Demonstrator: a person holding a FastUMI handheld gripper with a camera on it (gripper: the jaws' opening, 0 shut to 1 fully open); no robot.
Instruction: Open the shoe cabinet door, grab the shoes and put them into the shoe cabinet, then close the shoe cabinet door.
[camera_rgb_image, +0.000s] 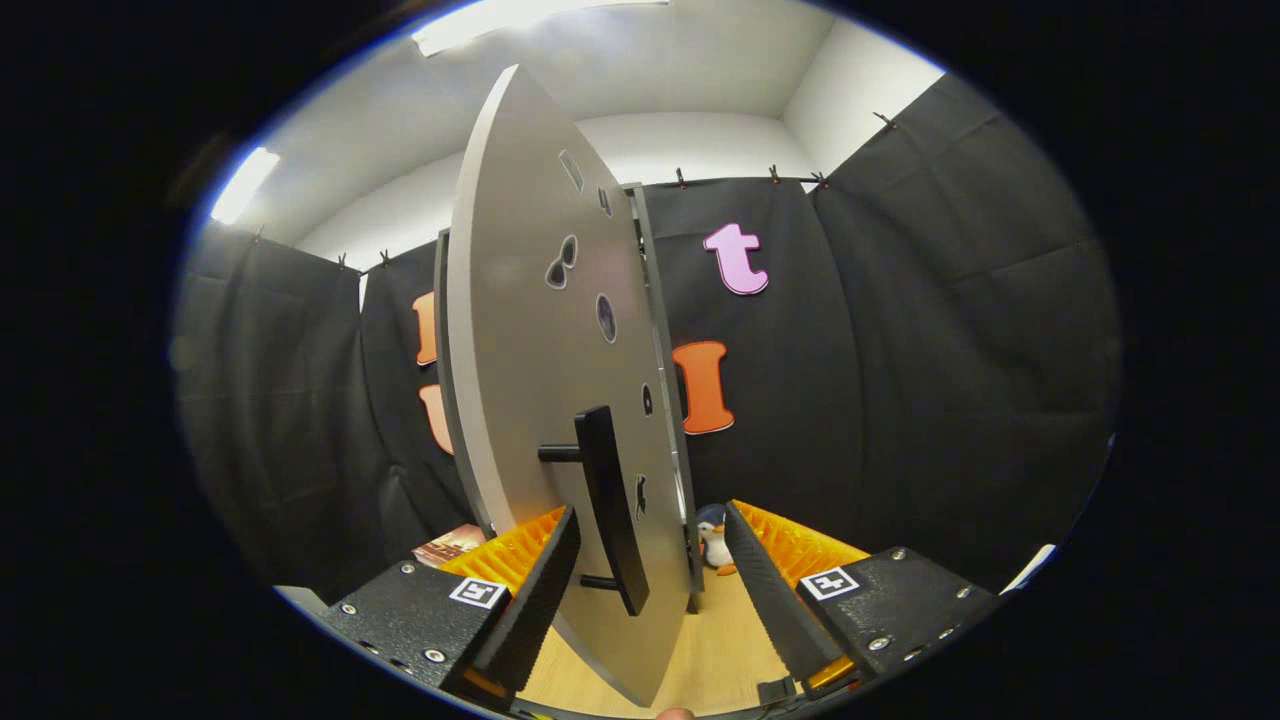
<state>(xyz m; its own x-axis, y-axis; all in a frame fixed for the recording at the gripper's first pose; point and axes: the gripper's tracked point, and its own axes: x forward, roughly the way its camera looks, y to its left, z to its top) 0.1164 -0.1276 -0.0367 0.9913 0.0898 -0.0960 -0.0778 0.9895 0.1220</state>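
I had the gripper (650, 590) spread wide, holding nothing, with the cabinet door (540, 380) swung out edge-on and standing in the gap between the two fingers. The door handle (610, 505), a dark bar on two short posts, ran nearly upright, its long axis from about twelve o'clock down to six, and it sat just ahead of the jaws, closer to the finger on the nine o'clock side; whether that finger touched the handle I could not tell. The finger at three o'clock stood apart from the door's free edge. My judgement was that the door stage of the task was in hand, and that any further move turned on that upright bar: the jaws would need to close across its short width, at right angles to its length, or else push the panel sideways. I saw no shoes from here. Past the door's lower edge, toward five o'clock, a small toy penguin (713, 540) stood on the pale wooden floor (720, 640), and something reddish-brown, too small to name, lay at about eight o'clock behind the door. Black cloth walls (950, 350) closed the booth all round, with a white ceiling and strip lights (500, 18) above
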